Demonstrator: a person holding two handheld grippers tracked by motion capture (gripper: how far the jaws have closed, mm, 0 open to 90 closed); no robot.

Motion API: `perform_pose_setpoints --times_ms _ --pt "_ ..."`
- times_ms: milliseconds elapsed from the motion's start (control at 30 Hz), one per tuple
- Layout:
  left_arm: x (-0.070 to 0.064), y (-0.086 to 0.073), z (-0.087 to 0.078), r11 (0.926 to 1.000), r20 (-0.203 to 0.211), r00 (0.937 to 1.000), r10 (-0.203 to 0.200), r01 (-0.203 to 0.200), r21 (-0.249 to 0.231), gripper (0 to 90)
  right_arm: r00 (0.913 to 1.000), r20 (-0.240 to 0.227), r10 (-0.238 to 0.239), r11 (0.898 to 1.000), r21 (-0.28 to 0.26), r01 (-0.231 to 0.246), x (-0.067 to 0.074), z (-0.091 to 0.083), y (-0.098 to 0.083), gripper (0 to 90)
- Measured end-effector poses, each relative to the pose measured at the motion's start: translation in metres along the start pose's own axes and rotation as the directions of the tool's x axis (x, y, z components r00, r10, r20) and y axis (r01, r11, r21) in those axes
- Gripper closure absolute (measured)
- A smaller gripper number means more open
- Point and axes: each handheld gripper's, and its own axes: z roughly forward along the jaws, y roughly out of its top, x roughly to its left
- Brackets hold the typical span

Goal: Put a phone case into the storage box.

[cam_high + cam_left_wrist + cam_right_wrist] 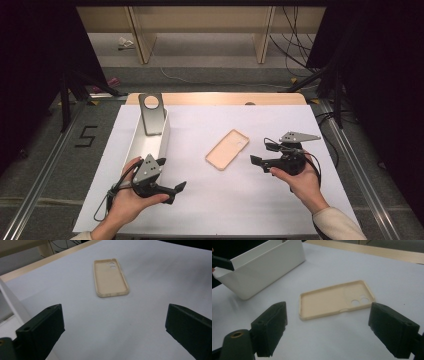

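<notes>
Lying flat, cavity up, on white sheet (210, 195): beige phone case (227, 149), all edges free. Left gripper (172, 192) and right gripper (256, 161) released, jaws wide, well apart from case. White box (165, 142) near left.

A white rectangular bin (165, 142) stands along the left part of the counter (280, 120), long side running front to back, and a grey phone case (151, 114) with a round hole near its top leans upright at the bin's far end. The counter carries a white sheet, with a bare wood strip (215, 98) along its far edge. On the floor left of the counter is a black numeral 5 (86, 136); loose cables (295, 50) lie beyond it.
</notes>
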Motion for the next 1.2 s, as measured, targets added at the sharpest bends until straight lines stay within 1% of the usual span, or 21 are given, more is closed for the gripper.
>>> perform_pose_setpoints --times_ms 133,233,333,400,567,600,667,700,733,800,833,900,967,1200 --pt "-0.002 0.0 0.002 0.9999 0.004 0.9999 0.014 -0.014 -0.006 1.6 1.0 0.0 -0.002 1.0 0.003 0.002 0.0 0.001 0.0 16.3" --pt "-0.001 -0.001 0.002 0.9999 0.004 1.0 0.008 -0.008 -0.007 1.5 1.0 0.001 -0.003 1.0 0.006 0.003 0.0 0.001 -0.001 16.3" --pt "-0.001 0.0 0.002 0.9998 0.003 1.0 0.006 -0.006 -0.019 1.4 1.0 0.002 -0.001 1.0 0.004 0.001 0.0 0.002 -0.001 16.3" --pt "-0.001 0.001 0.002 0.9996 0.004 0.9999 0.009 -0.009 -0.027 1.4 1.0 0.001 -0.003 1.0 0.008 0.003 0.0 0.003 -0.001 16.3" --pt "-0.001 -0.001 0.004 0.9993 0.002 1.0 0.004 -0.004 -0.036 2.0 0.9999 -0.004 -0.01 1.0 0.019 0.01 0.003 0.008 0.0 16.9" --pt "0.0 -0.001 0.004 0.9992 0.002 1.0 0.0 0.0 -0.04 2.4 0.9998 -0.006 -0.019 0.999 0.027 0.019 0.005 0.01 0.001 21.5" --pt "0.0 0.0 0.004 0.9986 0.001 1.0 -0.006 0.006 -0.052 3.1 0.9992 -0.01 -0.04 0.999 0.034 0.04 0.008 0.012 0.001 35.5" --pt "0.0 0.0 0.004 0.9985 -0.004 1.0 -0.004 0.004 -0.054 3.7 0.9983 -0.01 -0.057 0.997 0.046 0.058 0.011 0.013 0.002 44.3" --pt "0.0 0.0 0.004 0.9985 -0.007 1.0 -0.003 0.002 -0.054 4.0 0.9971 -0.01 -0.075 0.996 0.051 0.076 0.013 0.014 0.003 55.4" --pt "0.0 0.0 0.004 0.9984 -0.015 0.9999 0.003 -0.004 -0.056 4.6 0.9961 -0.009 -0.087 0.994 0.062 0.088 0.018 0.017 0.006 68.6" --pt "0.0 0.0 0.004 0.9983 -0.019 0.9998 0.009 -0.01 -0.057 4.8 0.9956 -0.009 -0.094 0.992 0.083 0.094 0.021 0.021 0.008 76.3" --pt "0.0 -0.001 0.004 0.9981 -0.021 0.9997 0.015 -0.016 -0.059 5.6 0.9944 -0.002 -0.105 0.988 0.117 0.105 0.025 0.029 0.011 85.4" --pt "0.001 -0.001 0.003 0.9981 -0.026 0.9995 0.016 -0.017 -0.059 6.1 0.9945 -0.007 -0.104 0.984 0.142 0.104 0.028 0.037 0.014 89.8" --pt "0.004 -0.003 0.001 0.9981 -0.034 0.9992 0.02 -0.022 -0.057 7.5 0.993 -0.028 -0.115 0.969 0.219 0.118 0.036 0.068 0.02 90.0"
